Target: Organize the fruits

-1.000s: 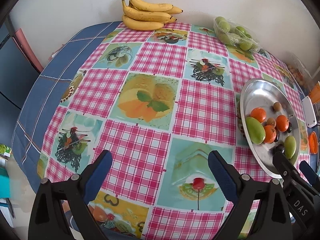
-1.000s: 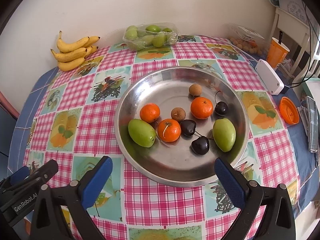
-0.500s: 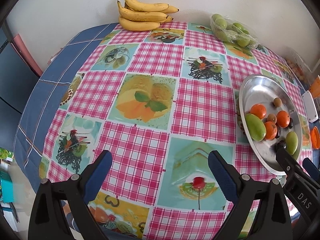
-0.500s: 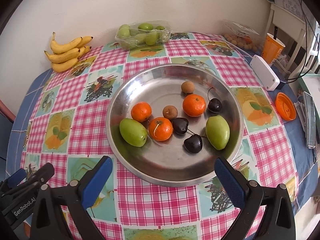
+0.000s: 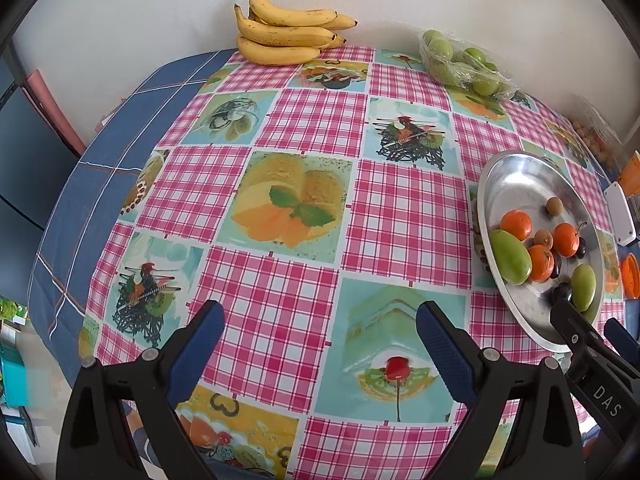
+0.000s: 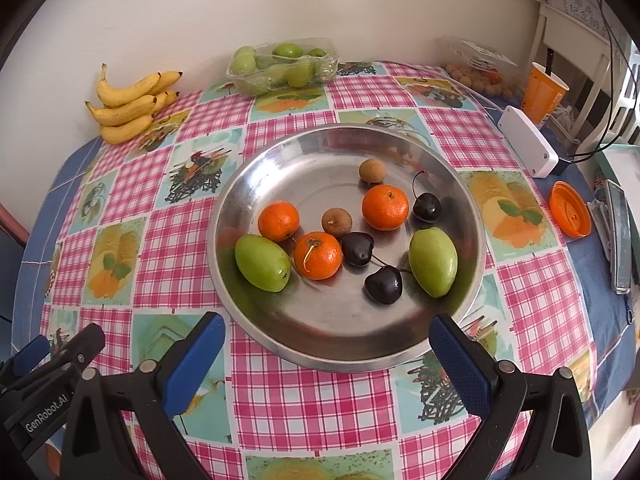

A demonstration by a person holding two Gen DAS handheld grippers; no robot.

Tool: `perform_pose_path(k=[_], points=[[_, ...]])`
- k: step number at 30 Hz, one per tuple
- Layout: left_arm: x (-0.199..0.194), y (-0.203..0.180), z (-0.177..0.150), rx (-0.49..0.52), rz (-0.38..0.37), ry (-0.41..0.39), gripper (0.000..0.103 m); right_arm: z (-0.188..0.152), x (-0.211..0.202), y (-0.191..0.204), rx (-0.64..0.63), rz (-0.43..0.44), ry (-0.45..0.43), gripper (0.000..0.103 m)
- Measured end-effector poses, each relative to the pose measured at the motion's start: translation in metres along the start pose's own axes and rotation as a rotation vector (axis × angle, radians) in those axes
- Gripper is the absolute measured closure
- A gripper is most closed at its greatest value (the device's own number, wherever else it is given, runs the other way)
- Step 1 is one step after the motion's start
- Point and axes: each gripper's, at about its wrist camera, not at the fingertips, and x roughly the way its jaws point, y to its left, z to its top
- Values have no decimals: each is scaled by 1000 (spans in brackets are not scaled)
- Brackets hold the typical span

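Note:
A round steel plate (image 6: 280, 344) (image 5: 516, 172) holds three tangerines (image 6: 318, 255), two green oval fruits (image 6: 262, 263), three dark cherries (image 6: 383, 285) and two small brown longans (image 6: 372, 170). My right gripper (image 6: 326, 346) hangs open just before the plate's near rim, holding nothing. My left gripper (image 5: 320, 334) is open and empty over the checked tablecloth, left of the plate. A bunch of bananas (image 5: 286, 36) (image 6: 130, 102) lies at the far edge by the wall. A clear tray of green fruits (image 6: 282, 62) (image 5: 464, 62) stands at the back.
A white box (image 6: 528, 146), an orange cup (image 6: 542, 90), an orange lid (image 6: 570, 210) and a clear pack of small round fruits (image 6: 474, 68) crowd the table's right side. A white wall runs behind. The blue undercloth (image 5: 100, 168) shows at the left edge.
Both grippers have drawn back and risen slightly from the table; the plate and bananas sit a little farther off in view. Both stay open. No fruit has moved.

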Motion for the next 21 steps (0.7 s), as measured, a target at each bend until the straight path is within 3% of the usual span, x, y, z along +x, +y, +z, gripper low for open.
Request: perform_pose_path(k=[21], points=[[-1, 3, 1, -3, 5, -5, 6, 0, 2, 1, -1, 2, 11, 0]])
